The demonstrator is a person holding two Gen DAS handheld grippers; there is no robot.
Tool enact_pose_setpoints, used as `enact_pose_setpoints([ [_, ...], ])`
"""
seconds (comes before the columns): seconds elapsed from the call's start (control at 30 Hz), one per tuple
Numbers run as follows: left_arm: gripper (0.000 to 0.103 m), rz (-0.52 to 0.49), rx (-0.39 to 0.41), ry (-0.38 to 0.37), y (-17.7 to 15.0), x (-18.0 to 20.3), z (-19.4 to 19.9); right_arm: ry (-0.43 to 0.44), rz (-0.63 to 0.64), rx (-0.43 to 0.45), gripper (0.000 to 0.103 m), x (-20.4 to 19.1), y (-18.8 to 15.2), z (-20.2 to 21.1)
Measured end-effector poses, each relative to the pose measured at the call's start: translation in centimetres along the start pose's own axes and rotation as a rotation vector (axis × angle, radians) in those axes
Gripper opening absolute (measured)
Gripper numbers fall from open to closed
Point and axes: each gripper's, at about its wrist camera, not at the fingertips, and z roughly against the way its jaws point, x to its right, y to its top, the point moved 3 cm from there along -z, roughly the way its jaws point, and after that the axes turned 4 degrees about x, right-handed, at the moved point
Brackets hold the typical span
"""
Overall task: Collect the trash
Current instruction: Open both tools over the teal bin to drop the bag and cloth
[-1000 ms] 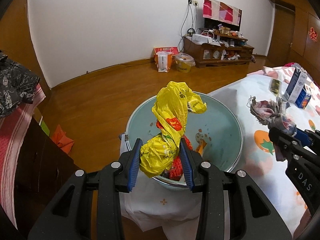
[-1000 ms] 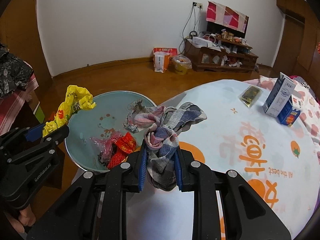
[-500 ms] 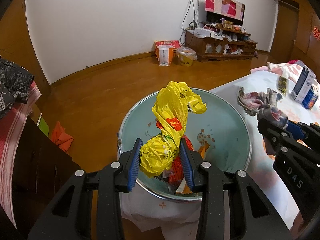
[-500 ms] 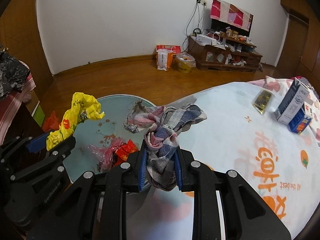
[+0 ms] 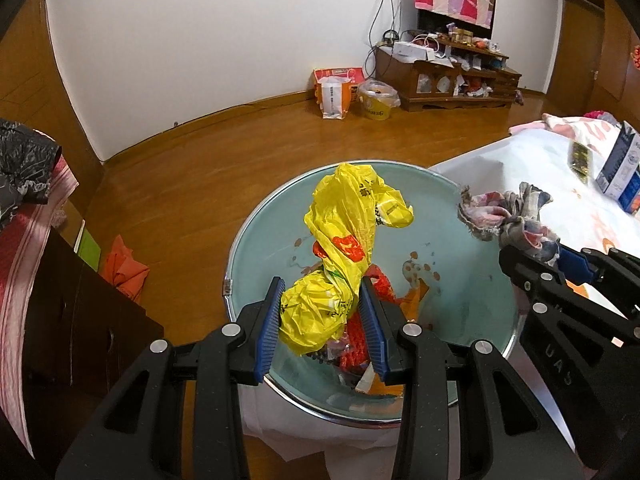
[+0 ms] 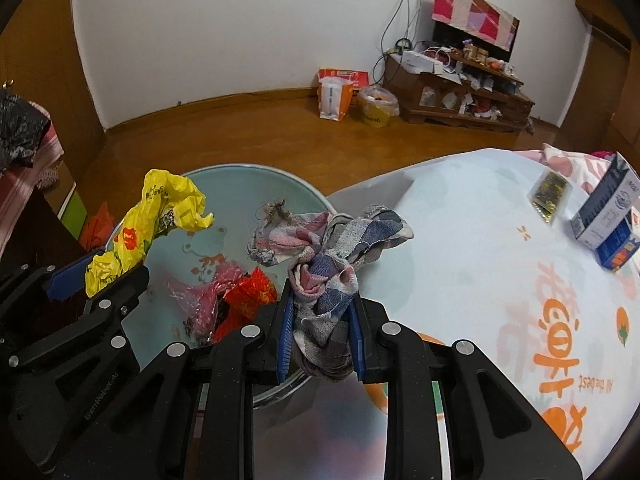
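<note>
My left gripper is shut on a crumpled yellow plastic bag and holds it over a pale green basin. Red and pink wrappers lie in the basin's bottom. My right gripper is shut on a checked, frayed cloth rag and holds it at the basin's right rim, by the table edge. The rag also shows in the left wrist view, and the yellow bag in the right wrist view.
A round table with a white printed cloth lies to the right, with two cartons and a small dark packet at its far side. A dark cabinet stands left. Bags and a low wooden shelf stand by the far wall.
Both grippers have moved left toward the basin with their loads. The basin now sits more squarely under the yellow bag, and the rag has come from over the table to the basin's rim.
</note>
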Motion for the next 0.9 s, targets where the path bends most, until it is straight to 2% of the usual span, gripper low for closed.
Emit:
enact_pose_setpoints([
  [0.37, 0.038, -0.008, -0.018, 0.024, -0.4, 0.1, -0.4, 0.033, 0.009, -0.034, 0.026, -0.5, -0.3, -1.2],
  [0.6, 0.039, -0.006, -0.039, 0.040, -0.6, 0.3, -0.7, 0.081, 0.000, -0.043, 0.038, -0.5, -0.4, -1.3],
  [0.7, 0.040, 0.007, -0.050, 0.047, -0.6, 0.0, -0.8, 0.082, -0.010, -0.025, 0.051, -0.2, -0.3, -0.7],
  [0.8, 0.041, 0.012, -0.051, 0.049, -0.6, 0.0, -0.6, 0.067, -0.021, 0.001, 0.052, 0.3, 0.0, 0.2],
  [0.87, 0.051, 0.009, -0.056, 0.052, -0.7, 0.1, -0.6, 0.063, -0.049, 0.017, 0.054, 1.0, 0.0, 0.9],
  [0.9, 0.063, 0.009, -0.059, 0.059, -0.8, 0.1, -0.5, 0.061, -0.062, 0.026, 0.060, 1.3, 0.1, 1.3],
])
